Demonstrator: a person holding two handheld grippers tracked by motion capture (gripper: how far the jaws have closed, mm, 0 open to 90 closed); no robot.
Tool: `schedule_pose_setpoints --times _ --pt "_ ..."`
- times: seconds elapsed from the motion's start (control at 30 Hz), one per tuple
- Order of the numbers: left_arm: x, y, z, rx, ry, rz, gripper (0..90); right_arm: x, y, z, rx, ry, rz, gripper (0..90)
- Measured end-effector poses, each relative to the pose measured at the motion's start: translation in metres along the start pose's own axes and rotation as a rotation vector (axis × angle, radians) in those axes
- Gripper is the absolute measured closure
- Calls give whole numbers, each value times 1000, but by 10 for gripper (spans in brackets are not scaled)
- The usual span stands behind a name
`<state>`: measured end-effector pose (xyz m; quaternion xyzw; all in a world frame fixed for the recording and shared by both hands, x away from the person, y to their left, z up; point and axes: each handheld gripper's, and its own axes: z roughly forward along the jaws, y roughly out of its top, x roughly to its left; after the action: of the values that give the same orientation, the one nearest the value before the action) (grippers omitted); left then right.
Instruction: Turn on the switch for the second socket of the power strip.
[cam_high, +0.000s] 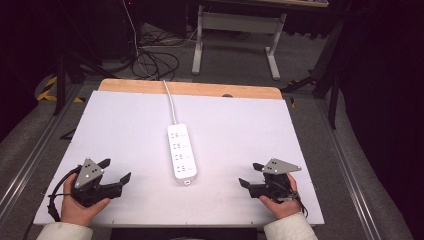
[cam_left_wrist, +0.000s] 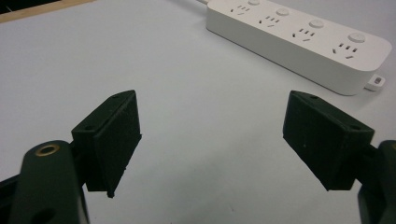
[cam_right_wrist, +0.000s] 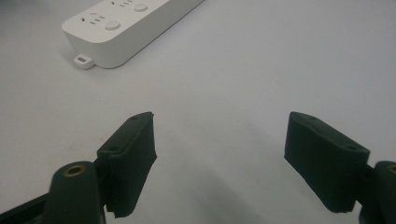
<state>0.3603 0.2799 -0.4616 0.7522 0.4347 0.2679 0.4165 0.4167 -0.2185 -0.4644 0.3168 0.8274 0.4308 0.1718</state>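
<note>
White power strip lies flat at the middle of the white table, long axis running away from the person, its cord leading off over the far wooden edge. Four socket groups face up. Left gripper rests near the front left of the table, jaws spread wide, nothing between them. Right gripper sits near the front right, jaws likewise wide and empty. Both are well apart from the strip, one on each side.
</note>
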Motion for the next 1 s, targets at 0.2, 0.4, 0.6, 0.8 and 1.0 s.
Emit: schedule_pose_setpoints --times 0.2,0.4,0.6,0.8,1.0 --pt "-1 1 0 -4 -4 2 193 0 0 -2 -10 1 -7 250" --pt "-1 1 -1 -6 -20 -16 193 0 -1 -3 -18 -5 -11 250" --pt "-1 1 -5 -11 -14 5 193 2 0 -3 -43 4 -40 279" --pt "-1 1 -5 -19 -22 -4 193 3 0 -5 -63 25 -59 295" --pt "-1 3 -4 2 -48 -28 202 4 0 -4 -72 50 -75 315"
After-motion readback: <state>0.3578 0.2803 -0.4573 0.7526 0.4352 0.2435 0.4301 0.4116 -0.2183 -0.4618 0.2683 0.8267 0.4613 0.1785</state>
